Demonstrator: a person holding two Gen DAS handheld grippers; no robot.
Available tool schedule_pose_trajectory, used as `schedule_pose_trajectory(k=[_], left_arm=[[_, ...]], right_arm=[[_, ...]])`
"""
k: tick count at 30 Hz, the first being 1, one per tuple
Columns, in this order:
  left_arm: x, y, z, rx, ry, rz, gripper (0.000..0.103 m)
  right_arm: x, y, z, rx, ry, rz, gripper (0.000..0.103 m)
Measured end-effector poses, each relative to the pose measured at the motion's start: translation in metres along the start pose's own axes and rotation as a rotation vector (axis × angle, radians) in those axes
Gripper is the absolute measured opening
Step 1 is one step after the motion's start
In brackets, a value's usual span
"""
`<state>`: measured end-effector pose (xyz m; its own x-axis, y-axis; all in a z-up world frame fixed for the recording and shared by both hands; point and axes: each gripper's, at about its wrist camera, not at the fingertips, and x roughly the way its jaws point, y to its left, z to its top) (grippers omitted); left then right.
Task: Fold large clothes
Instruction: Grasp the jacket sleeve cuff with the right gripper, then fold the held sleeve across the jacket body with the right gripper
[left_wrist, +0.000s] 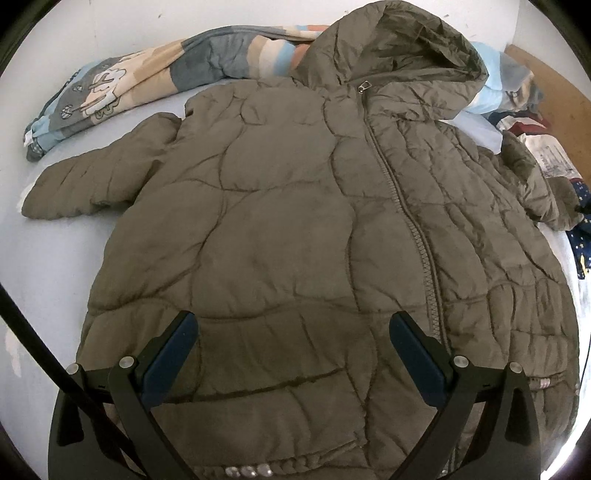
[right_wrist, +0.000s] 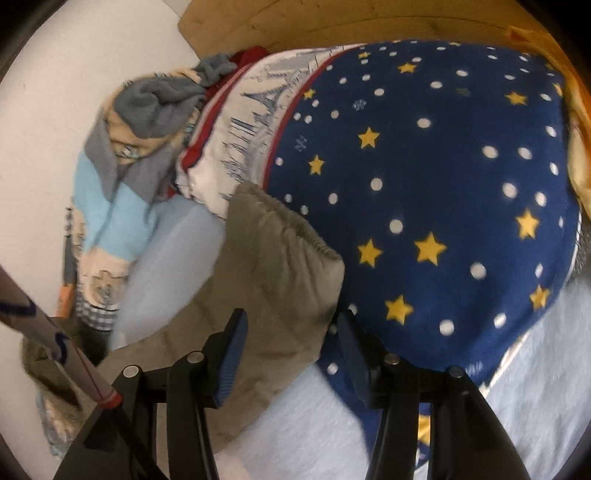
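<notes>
Spread flat on the pale bed (left_wrist: 66, 258), zipped, hood far: the olive puffer jacket (left_wrist: 295, 203). Best to pinch its right sleeve (right_wrist: 280, 258) near the cuff, then carry it across the chest. Left claw (left_wrist: 293, 343) wide and empty over the hem. Right claw (right_wrist: 291, 347) half-narrowed astride the sleeve, pads not yet pressing. Only in the right view: the starry blanket (right_wrist: 443, 184).

Soft even light; strong fisheye bend; motion-blurred right wrist view

No readable text, labels or numbers
</notes>
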<state>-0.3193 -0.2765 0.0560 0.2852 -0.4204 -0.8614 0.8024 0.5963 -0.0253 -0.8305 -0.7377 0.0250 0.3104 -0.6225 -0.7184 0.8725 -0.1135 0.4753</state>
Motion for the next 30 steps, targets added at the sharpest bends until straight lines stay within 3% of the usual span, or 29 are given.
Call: schedule_pose_trajectory(k=[1,4,8,15,22,30], left_arm=[[0.001,0.000,0.000,0.001,0.000,-0.001,0.103],[0.000,-0.001,0.001,0.003,-0.011,-0.006,0.103],[-0.006,-0.004,0.004,-0.002,-0.054,-0.014,0.103],[-0.005,-0.002,0.005,-0.030,-0.048,-0.012,0.103],[-0.029,0.000,0.008,-0.050,-0.096,-0.054,0.103],[-0.051,0.013,0.009,-0.080,-0.132,-0.091,0.103]], right_arm=[[0.005,-0.002,0.001,0.005,0.004,-0.007,0.050],[0.017,-0.009,0.002,0.009,0.018,0.010,0.025],[0.001,-0.003,-0.001,-0.031,-0.045,0.048,0.016],[-0.080,0.045,-0.005,-0.117,-0.193,0.138,0.014],[-0.182,0.141,-0.015,-0.240,-0.283,0.306,0.013],[-0.256,0.251,-0.067,-0.395,-0.270,0.454,0.013]])
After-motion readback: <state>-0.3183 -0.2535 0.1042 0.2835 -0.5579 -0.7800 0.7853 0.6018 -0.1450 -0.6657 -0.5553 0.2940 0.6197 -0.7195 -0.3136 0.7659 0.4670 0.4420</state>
